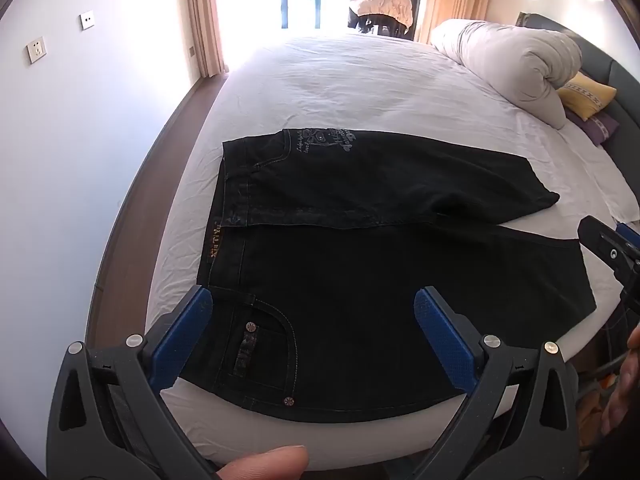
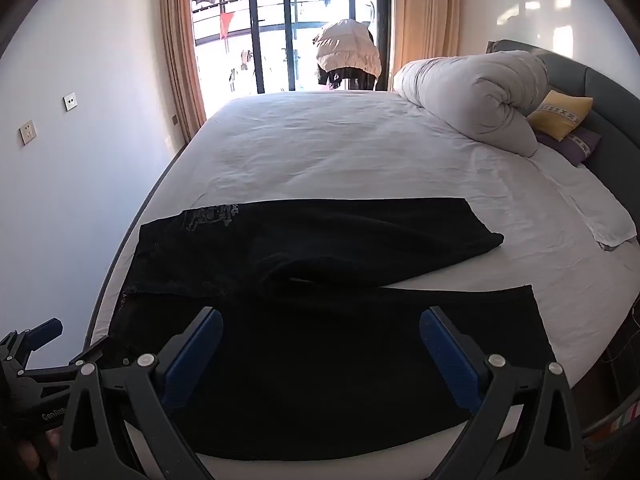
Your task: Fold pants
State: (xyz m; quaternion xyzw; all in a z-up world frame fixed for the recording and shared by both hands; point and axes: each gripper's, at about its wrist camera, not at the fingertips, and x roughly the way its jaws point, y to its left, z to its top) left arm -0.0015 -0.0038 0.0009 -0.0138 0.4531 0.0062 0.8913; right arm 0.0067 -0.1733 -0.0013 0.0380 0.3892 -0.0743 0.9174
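Black pants [image 1: 360, 248] are spread flat on the white bed [image 1: 360, 88], waistband at nine o'clock, while the left gripper [image 1: 312, 308] and right gripper [image 2: 320, 328] are held wide open above the near leg, nothing gripped.

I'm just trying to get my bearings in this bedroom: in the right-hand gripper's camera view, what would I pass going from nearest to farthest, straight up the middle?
right gripper with its jaws wide open → black pants spread flat → bare white sheet → balcony door
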